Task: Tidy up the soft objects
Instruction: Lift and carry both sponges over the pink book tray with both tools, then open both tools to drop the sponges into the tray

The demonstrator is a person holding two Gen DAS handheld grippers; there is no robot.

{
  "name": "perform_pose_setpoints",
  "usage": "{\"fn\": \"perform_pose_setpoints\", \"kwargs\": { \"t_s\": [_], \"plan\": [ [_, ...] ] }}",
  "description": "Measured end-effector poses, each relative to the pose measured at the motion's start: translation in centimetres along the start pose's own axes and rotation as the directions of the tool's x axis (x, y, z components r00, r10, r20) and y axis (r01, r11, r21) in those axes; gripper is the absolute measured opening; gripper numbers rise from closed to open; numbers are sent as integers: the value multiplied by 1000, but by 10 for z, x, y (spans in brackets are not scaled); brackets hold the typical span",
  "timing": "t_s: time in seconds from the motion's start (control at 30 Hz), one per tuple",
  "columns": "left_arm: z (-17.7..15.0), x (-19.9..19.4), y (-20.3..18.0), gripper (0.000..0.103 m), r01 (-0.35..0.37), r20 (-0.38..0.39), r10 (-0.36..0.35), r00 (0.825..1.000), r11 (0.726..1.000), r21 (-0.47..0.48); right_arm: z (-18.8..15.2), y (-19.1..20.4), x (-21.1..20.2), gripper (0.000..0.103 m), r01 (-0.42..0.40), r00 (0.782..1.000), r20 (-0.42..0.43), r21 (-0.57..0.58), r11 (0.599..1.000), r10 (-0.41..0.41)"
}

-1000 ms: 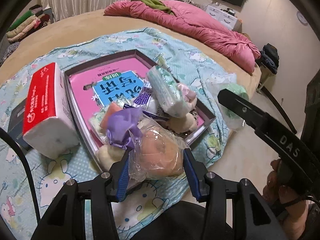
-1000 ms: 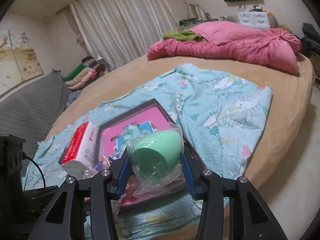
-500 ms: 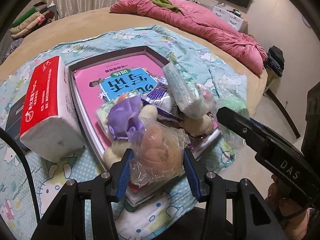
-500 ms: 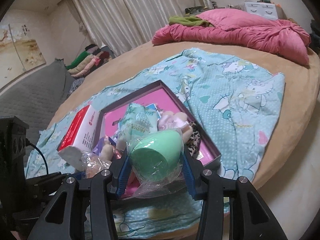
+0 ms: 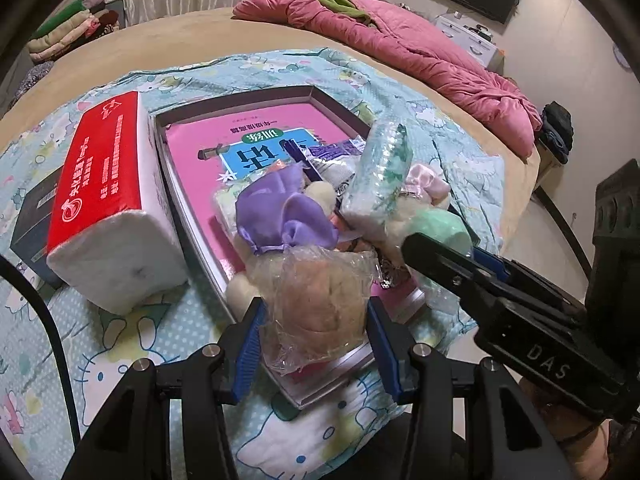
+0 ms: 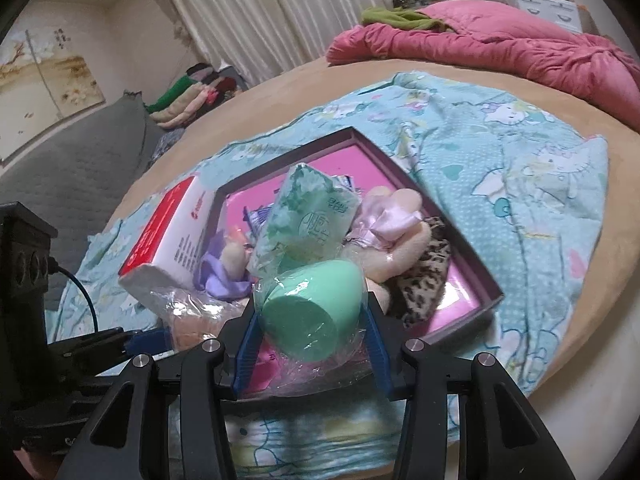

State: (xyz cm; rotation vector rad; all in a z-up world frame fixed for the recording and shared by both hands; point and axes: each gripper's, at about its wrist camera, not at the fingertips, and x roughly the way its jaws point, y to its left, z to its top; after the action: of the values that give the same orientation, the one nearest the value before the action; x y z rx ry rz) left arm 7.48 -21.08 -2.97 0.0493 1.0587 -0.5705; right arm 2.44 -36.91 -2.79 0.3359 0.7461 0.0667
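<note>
My left gripper (image 5: 316,320) is shut on a tan sponge in clear wrap (image 5: 320,304), held over the near corner of the dark box (image 5: 240,98). My right gripper (image 6: 310,320) is shut on a green egg-shaped sponge in clear wrap (image 6: 312,312), also over the box's near edge (image 6: 468,256); it shows in the left wrist view (image 5: 438,226). The box holds a pink book (image 5: 248,136), a green tissue pack (image 5: 380,176), a purple pouch (image 5: 284,216), a plush with a pink bow (image 6: 384,220) and a leopard-print piece (image 6: 424,276).
A red and white tissue pack (image 5: 108,200) leans at the box's left side on the blue cartoon blanket (image 6: 520,184). A dark box (image 5: 30,216) lies left of it. A pink duvet (image 5: 420,48) is at the far side of the round bed. The bed edge and floor are at the right.
Both grippers have moved forward and down toward the box with their wrapped sponges. The right gripper has closed in beside the left one over the box's near corner.
</note>
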Motion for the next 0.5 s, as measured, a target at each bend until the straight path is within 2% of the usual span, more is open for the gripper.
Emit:
{"fn": "perform_pose_setpoints", "kwargs": {
  "t_s": [0.5],
  "plan": [
    [-8, 3, 7, 50, 20, -4, -20, 1000, 1000, -4, 2, 3, 15, 48, -17, 1000, -2, -58, 998, 17]
  ]
}}
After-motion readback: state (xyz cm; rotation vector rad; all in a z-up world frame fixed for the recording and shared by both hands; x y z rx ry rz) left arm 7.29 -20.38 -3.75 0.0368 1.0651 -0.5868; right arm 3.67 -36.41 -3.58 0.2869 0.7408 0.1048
